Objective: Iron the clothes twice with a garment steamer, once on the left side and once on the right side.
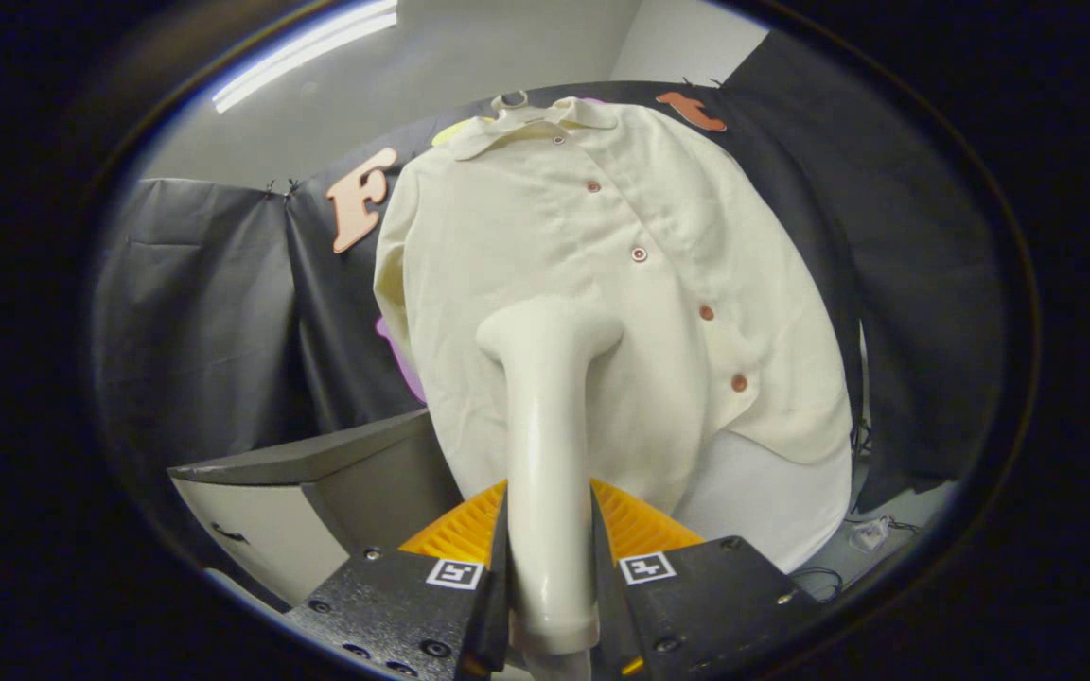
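Two fingers of my gripper (548,567) squeeze the handle of the garment steamer (545,445), one on each side, closed tight on it. I see the ribbed pads (455,534) pressing flat against the smooth, pale handle. Each finger has a small square marker (455,573) on top.

The handle runs straight out from between the fingers. At its far end it bends and gets wide, like a little hammer head. That wide head points at the shirt (602,284) and sits right up against the cloth, on the lower part of the shirt, on the side left of the row of buttons. I cannot tell for sure if the head is touching the cloth or just very close.

The shirt is pale cream with a collar at the top. It hangs on a hanger, and I can see the hook (510,98) above the collar. Five round brown buttons (639,253) go down its front, a bit to the right of the steamer head. All the buttons are done up.

Behind the shirt hangs the black cloth wall (223,312) of the booth. Low down beside the left finger stands a counter (308,459) with a dark top and a light side. Some wires (871,530) lie on the floor past the right finger. A long light (304,52) shines on the ceiling.
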`<state>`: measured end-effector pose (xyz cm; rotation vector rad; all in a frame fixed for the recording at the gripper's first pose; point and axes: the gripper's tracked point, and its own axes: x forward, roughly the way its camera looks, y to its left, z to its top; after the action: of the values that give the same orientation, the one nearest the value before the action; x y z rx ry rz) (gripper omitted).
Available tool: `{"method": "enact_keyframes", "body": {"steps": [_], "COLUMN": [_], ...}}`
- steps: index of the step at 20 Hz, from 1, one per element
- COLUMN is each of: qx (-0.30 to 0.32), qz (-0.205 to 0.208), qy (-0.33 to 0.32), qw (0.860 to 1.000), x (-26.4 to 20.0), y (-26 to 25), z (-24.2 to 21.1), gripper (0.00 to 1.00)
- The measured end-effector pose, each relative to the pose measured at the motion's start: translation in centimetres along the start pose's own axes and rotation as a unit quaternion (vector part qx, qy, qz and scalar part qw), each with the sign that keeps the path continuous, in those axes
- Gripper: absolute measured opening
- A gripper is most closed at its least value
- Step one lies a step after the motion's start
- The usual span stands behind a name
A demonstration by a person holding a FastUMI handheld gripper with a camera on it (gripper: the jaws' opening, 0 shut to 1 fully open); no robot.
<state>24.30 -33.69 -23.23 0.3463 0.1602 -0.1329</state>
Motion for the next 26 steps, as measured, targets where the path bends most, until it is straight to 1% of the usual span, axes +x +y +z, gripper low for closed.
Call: {"method": "enact_keyframes", "body": {"steps": [4, 7, 16, 21, 24, 26], "qx": [0.009, 0.031, 0.06, 0.079, 0.088, 0.078], "qz": [-0.005, -0.009, -0.017, -0.021, -0.021, -0.022], "qy": [0.02, 0.033, 0.073, 0.081, 0.07, 0.069], "qw": [1.0, 0.999, 0.995, 0.993, 0.993, 0.994], "x": [-1.3, -1.9, -4.0, -5.3, -5.9, -6.1], "y": [-1.0, -1.7, -2.8, -3.0, -2.9, -2.7], "z": [-3.1, -5.1, -9.4, -9.5, -7.9, -6.9], "gripper": [0.38, 0.38, 0.37, 0.37, 0.37, 0.36]}}
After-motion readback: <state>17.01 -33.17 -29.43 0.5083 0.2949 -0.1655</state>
